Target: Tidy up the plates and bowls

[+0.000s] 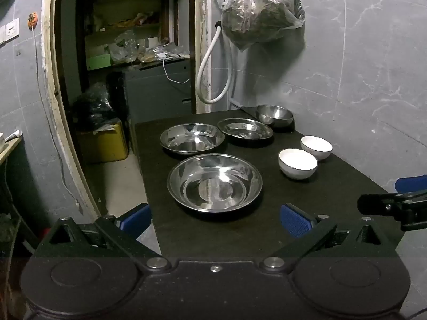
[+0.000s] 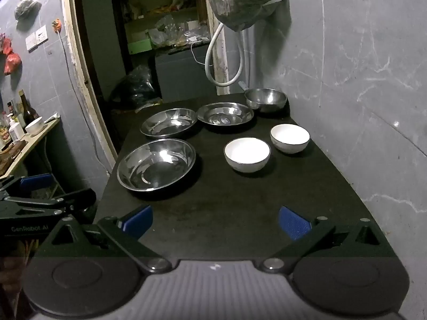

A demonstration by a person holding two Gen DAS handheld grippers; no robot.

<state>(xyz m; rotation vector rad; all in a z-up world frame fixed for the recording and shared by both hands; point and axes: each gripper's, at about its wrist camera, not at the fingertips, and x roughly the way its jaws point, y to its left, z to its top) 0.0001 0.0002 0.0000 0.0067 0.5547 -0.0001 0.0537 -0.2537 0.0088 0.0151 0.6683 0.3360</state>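
A: Count what sits on your worktop [image 1: 333, 186] for me.

B: You have 6 pieces in all. 3 are shallow steel plates: the nearest steel plate [image 1: 214, 185] lies toward the worktop's left side, the second steel plate [image 1: 192, 138] sits behind it, and the third steel plate [image 1: 245, 128] is just beside that one, to its right. Their rims look close together, but I cannot tell whether they touch.

A: And the bowls?

B: 3 bowls. 1 steel bowl [image 1: 275, 115] stands at the far right corner, near the tiled wall [image 1: 373, 66]. 2 white bowls stand on the right side: the near white bowl [image 1: 298, 163] and the far white bowl [image 1: 316, 147], just beside each other, both upright. Nothing is stacked; every piece rests alone on the dark surface.

A: Where are your 2 tools?

B: Your left gripper [image 1: 214, 220] hangs over the near edge, angled down toward the nearest steel plate, its blue fingers [image 1: 295, 220] spread wide with nothing between them. Your right gripper [image 2: 216, 220] sits the same way on the right, fingers spread wide and holding nothing, well apart from the white bowls. In the left wrist view its tip shows at the right edge.

A: Anything else around?

B: 1 plastic bag [image 1: 263, 10] hangs on the wall above the steel bowl, with 1 white hose [image 1: 210, 61] looping beside it.
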